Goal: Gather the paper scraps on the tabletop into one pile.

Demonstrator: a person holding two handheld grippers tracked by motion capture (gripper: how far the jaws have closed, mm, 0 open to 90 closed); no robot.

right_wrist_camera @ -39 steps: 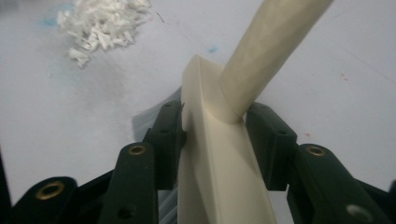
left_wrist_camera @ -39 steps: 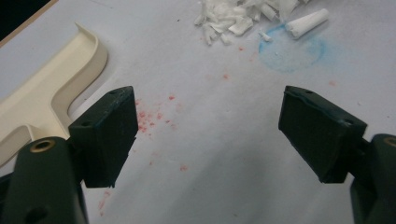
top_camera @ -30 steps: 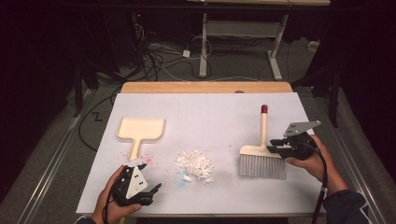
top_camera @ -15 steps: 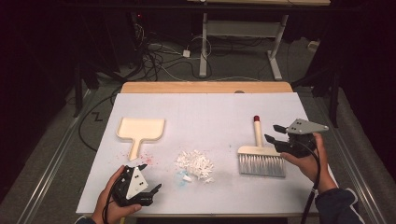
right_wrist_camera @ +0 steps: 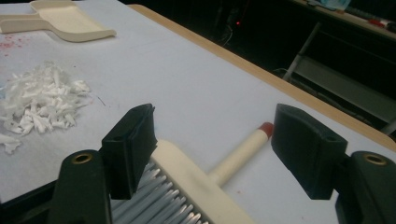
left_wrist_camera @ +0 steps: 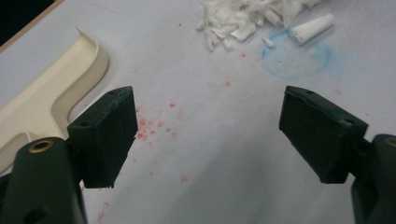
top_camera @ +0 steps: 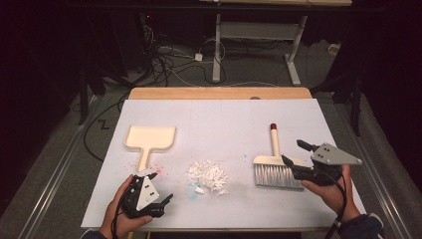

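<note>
The brush [top_camera: 275, 167] lies flat on the white surface [top_camera: 224, 119] at the right, its bristle head toward the person and its cream handle running away from them to a red tip — so the long axis runs front to back, nearly square to the table's near edge; the right claw [top_camera: 293, 154] sits just to the right of the head, pointing left across it, and its jaws have just been opening; in the right gripper view the brush [right_wrist_camera: 196, 182] shows between and below the two spread pads with nothing pressed against it, so it is released, not gripped. That hand is plainly the nearer one to the brush; a fresh grip, I'd judge, would want the jaws set across the handle or the back of the head rather than along it. The pile of white scraps [top_camera: 208, 175] lies at mid-surface, left of the brush; the cream dustpan [top_camera: 148, 139] lies farther left, handle toward the person. The left claw [top_camera: 160, 188] rests low at the near left — jaws wide apart and empty over red-speckled surface, the dustpan's handle just beside its left jaw, the scraps ahead.
</note>
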